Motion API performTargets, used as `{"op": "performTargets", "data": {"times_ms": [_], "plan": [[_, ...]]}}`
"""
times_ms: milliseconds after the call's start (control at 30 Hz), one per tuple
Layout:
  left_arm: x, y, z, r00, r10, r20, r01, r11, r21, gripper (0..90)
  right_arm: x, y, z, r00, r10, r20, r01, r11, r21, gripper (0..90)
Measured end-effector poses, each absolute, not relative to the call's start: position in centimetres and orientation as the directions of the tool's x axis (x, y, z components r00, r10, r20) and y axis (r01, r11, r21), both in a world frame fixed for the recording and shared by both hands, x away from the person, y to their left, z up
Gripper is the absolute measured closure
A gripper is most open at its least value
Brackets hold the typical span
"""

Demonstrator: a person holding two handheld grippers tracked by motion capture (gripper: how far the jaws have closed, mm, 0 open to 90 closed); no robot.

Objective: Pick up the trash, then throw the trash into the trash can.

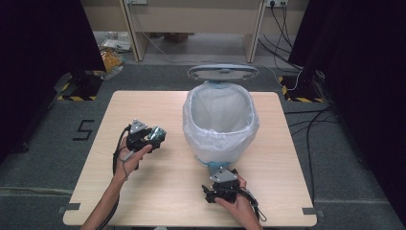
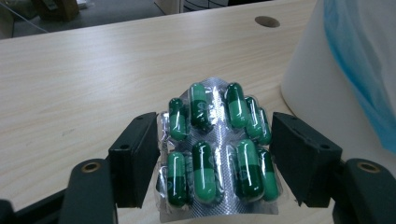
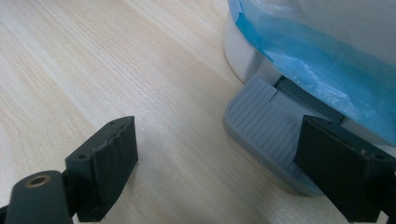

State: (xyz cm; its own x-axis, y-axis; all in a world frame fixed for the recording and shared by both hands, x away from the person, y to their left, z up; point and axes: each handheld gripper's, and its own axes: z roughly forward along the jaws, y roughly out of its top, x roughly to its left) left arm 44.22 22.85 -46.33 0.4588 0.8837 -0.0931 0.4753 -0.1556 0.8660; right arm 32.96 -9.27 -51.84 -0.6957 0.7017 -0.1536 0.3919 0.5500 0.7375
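Observation:
A silver blister pack of green capsules (image 2: 217,149) is pinched at its two side edges by my left gripper (image 2: 215,161), which is shut on it. In the high view the blister pack (image 1: 159,133) sticks out of the left gripper (image 1: 154,137) left of a white pedal bin (image 1: 220,120). The bin's lid (image 1: 222,72) stands up and a white bag lines it. My right gripper (image 1: 215,181) is at the bin's near side. In its own view the right gripper (image 3: 215,163) is open, nothing between its fingers, with the grey pedal (image 3: 261,126) just ahead by the right jaw.
The bin's white wall (image 2: 317,70) rises close on the right in the left gripper view, with blue liner showing. The wooden table (image 1: 158,187) has bare room at the left and front. A round cable hole (image 2: 267,21) lies in the tabletop ahead.

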Motion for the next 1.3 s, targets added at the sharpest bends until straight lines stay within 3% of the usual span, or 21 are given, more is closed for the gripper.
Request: {"op": "performTargets", "data": {"times_ms": [1300], "plan": [[40.9, 22.1, -40.4, 0.559, 0.823, -0.100, 0.345, -0.121, 0.931, 32.5, 33.0, -9.2, -51.7, -0.696, 0.703, -0.149, 0.402, 0.553, 0.730, 13.3]]}}
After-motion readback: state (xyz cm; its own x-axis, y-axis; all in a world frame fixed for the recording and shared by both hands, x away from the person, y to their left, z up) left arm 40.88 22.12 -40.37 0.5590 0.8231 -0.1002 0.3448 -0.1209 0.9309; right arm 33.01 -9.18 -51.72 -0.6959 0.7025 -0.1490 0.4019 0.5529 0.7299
